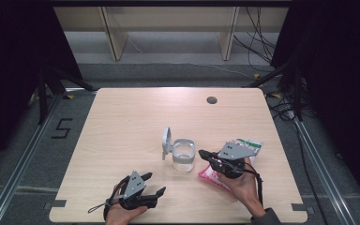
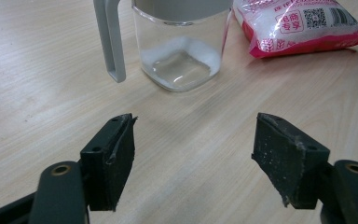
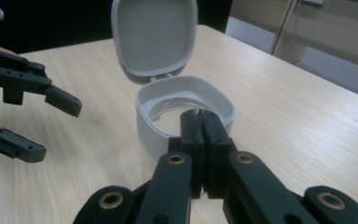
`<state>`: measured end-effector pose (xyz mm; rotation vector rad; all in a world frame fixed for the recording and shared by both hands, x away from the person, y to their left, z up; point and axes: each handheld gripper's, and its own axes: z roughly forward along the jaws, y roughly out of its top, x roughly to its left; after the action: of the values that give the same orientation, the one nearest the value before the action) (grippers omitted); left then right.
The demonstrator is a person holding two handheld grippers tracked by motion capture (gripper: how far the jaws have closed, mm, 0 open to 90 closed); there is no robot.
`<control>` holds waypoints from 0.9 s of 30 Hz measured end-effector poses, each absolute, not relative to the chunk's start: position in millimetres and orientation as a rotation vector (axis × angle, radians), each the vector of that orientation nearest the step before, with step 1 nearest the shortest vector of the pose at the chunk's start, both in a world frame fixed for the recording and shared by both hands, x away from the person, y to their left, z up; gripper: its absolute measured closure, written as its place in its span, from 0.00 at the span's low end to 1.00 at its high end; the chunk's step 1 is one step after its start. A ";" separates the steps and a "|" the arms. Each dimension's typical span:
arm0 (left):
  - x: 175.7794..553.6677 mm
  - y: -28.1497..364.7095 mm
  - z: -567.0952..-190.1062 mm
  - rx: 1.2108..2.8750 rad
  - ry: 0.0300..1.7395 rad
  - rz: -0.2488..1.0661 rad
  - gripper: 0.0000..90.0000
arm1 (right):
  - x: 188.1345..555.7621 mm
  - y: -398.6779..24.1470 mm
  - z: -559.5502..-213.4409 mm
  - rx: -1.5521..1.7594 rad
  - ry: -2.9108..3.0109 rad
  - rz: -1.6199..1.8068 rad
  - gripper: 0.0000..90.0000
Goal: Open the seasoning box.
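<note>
Now the jar [image 1: 183, 159] sits mid-counter [image 1: 136, 122], lid [image 1: 167, 142] flipped up for filling. Right tongs [image 1: 202, 153] are pressed together, empty, just beside its rim, above the pink bag [image 1: 208, 176], perhaps sugar. Left tongs [image 1: 154, 184] wait spread nearby.

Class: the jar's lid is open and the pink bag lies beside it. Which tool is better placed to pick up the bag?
Right. The right tool, shut and empty, hovers right over the pink bag beside the jar; the left tool sits open farther back.
</note>
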<state>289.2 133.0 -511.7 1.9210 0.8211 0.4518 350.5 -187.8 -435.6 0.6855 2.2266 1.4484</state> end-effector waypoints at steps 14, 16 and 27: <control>287.8 129.9 -511.9 1.901 0.829 0.439 0.32 | 337.9 -274.2 -444.9 1.024 2.063 1.382 0.91; 289.2 132.4 -511.1 1.943 0.815 0.461 0.32 | 335.7 -284.5 -448.3 1.069 2.039 1.363 0.84; 288.7 130.7 -511.1 1.917 0.822 0.446 0.33 | 329.8 -317.2 -458.9 1.294 1.915 1.312 0.48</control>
<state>288.7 130.7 -511.1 1.9168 0.8217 0.4460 329.8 -317.2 -458.9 1.2940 1.9155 1.3122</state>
